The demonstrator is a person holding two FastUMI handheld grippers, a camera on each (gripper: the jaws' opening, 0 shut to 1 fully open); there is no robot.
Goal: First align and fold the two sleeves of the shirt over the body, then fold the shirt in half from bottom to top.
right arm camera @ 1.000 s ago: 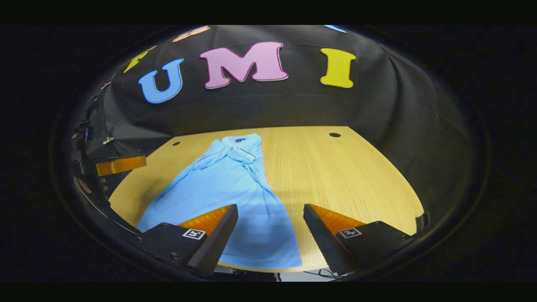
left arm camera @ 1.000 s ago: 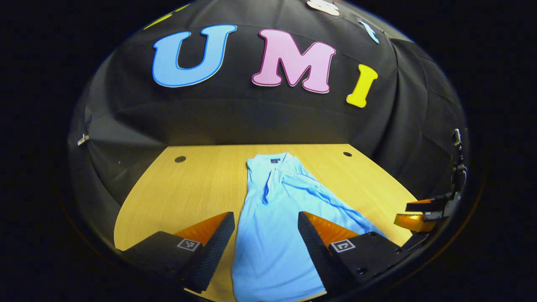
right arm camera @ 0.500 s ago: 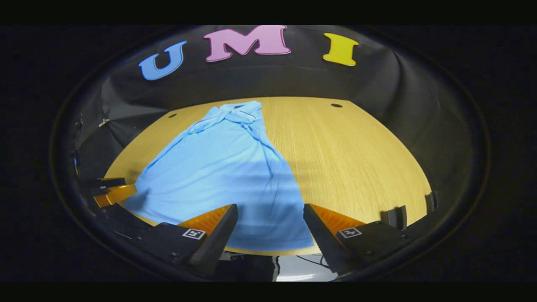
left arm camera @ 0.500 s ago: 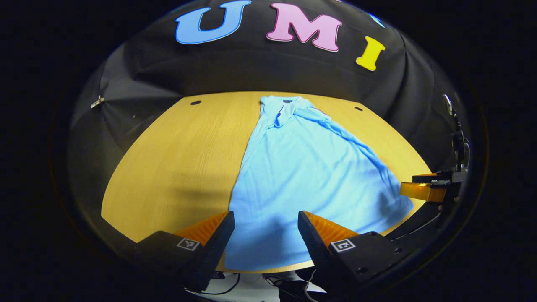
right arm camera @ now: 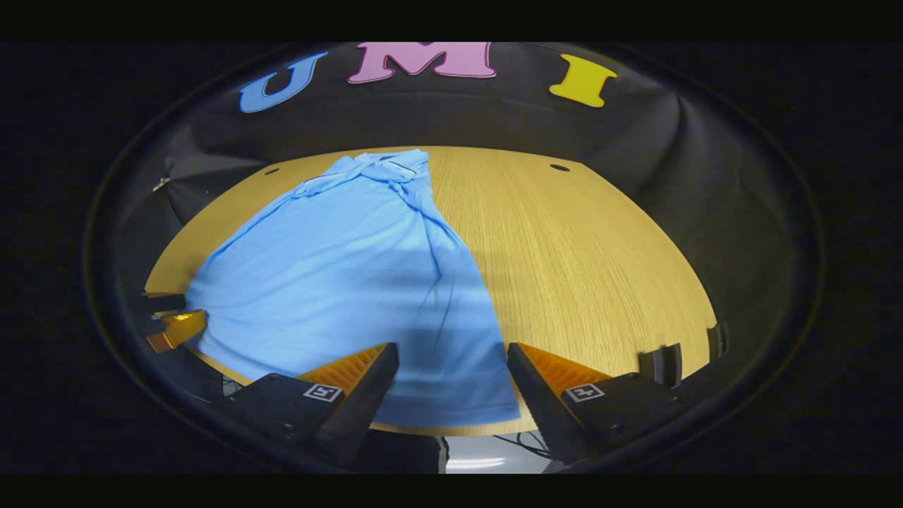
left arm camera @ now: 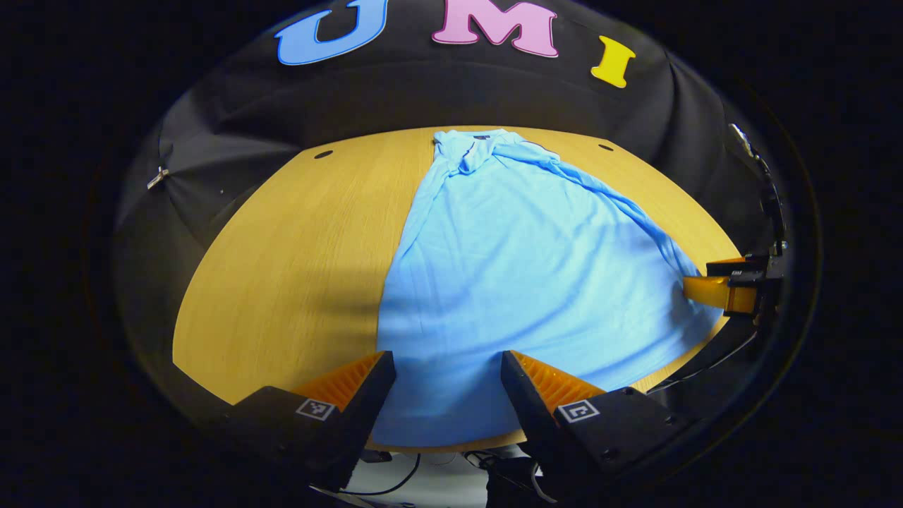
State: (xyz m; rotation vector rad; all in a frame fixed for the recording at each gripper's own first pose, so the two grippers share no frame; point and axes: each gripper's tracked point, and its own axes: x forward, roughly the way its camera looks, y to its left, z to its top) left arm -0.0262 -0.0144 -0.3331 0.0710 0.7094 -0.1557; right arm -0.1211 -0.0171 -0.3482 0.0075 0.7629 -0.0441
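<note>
- Light blue short-sleeved polo shirt (left arm camera: 522, 282), knit cloth: lies flat on the pale wooden tabletop (left arm camera: 296, 247), collar at the far edge, hem at the near edge, both sleeves folded in over the body.
- Change from a second ago: in both views the shirt now takes up far more of the picture and its hem edge shows in full, with the table's near edge and the cables below it exposed (a second ago the left gripper view cut the hem off).
- Left gripper (left arm camera: 446, 381): jaws spread wide, nothing between them; it hangs above the hem's left corner. Half a second ago it stood a little farther back from the hem.
- Right gripper (right arm camera: 451, 374): jaws spread wide, holding nothing, above the hem's right corner. In the left gripper view it shows at the far right (left arm camera: 730, 286), now overlapping the shirt's right edge, where earlier it stood apart over bare wood.
- The left gripper in the right gripper view (right arm camera: 169, 324): at the far left, just beside the hem's other corner.
- Writing: a small dark neck label (left arm camera: 481, 136) sits inside the collar, too small to read; square black-and-white markers (left arm camera: 578, 410) on the fingers carry patterns, not words.
- Tabletop: two dark round holes (left arm camera: 323, 154) near the far corners.
</note>
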